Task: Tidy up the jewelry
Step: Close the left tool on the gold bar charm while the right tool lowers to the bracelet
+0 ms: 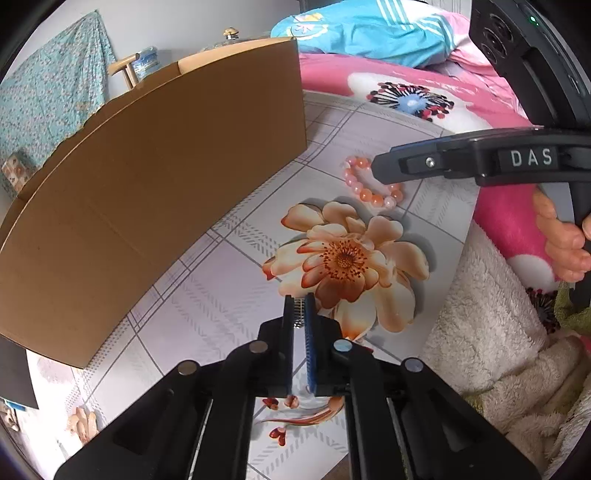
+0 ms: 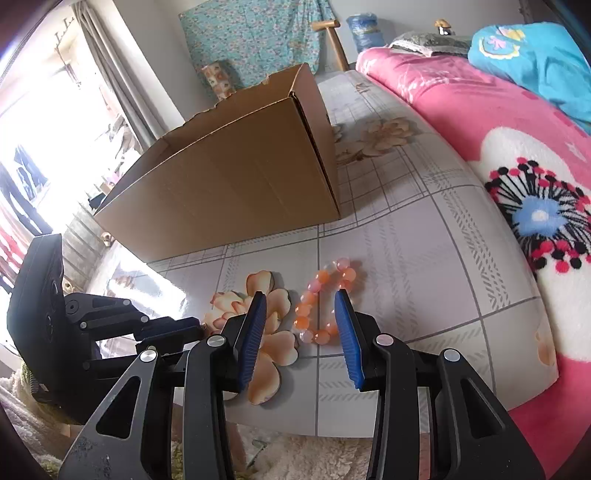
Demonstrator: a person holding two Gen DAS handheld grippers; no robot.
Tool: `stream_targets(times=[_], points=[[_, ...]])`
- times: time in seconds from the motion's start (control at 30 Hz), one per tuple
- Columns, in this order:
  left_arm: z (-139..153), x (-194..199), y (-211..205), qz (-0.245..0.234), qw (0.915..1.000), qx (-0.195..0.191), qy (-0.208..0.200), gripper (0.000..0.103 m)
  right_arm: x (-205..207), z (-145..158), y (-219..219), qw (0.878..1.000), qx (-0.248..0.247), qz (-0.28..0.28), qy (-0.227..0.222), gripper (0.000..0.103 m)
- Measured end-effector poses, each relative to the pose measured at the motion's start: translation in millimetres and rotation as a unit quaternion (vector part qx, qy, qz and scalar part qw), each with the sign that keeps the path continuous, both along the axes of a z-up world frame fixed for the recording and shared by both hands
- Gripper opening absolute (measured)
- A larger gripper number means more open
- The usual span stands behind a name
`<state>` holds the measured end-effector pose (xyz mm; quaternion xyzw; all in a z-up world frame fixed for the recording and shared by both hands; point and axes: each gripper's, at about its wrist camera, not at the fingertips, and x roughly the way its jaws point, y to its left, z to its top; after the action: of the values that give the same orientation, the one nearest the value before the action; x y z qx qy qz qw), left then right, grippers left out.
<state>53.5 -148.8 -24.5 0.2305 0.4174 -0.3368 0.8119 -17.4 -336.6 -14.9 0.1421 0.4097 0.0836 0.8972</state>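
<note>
A pink and orange bead bracelet (image 2: pixel 325 299) lies on the flowered tablecloth (image 2: pixel 424 258). My right gripper (image 2: pixel 300 295) is open, its blue pads on either side of the bracelet, just above it. In the left wrist view the bracelet (image 1: pixel 365 188) lies partly under the right gripper's finger (image 1: pixel 413 166). My left gripper (image 1: pixel 299 299) is shut on a small silvery metal piece (image 1: pixel 300 310) above the printed flower. An open brown cardboard box (image 2: pixel 236 177) stands behind; it also shows in the left wrist view (image 1: pixel 147 177).
A pink flowered blanket (image 2: pixel 517 155) lies on the right, with a blue garment (image 2: pixel 535 59) on it. A cream fleece (image 1: pixel 491 332) lies beside the table's near edge. A wooden chair (image 2: pixel 332 40) and a water jug (image 2: pixel 364 31) stand at the back.
</note>
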Motion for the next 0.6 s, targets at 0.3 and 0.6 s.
stream_targets(times=[0.3, 0.6], points=[[0.8, 1.2, 8.2, 0.022, 0.9991, -0.031, 0.018, 0.004, -1.8, 5.2, -1.3, 1.000, -0.012, 0.001, -0.005, 0.037], [14.4, 2.3, 27.7, 0.050, 0.9961, -0.068, 0.022, 0.004, 5.7, 3.3, 20.0, 0.998, -0.061, 0.023, 0.005, 0.037]])
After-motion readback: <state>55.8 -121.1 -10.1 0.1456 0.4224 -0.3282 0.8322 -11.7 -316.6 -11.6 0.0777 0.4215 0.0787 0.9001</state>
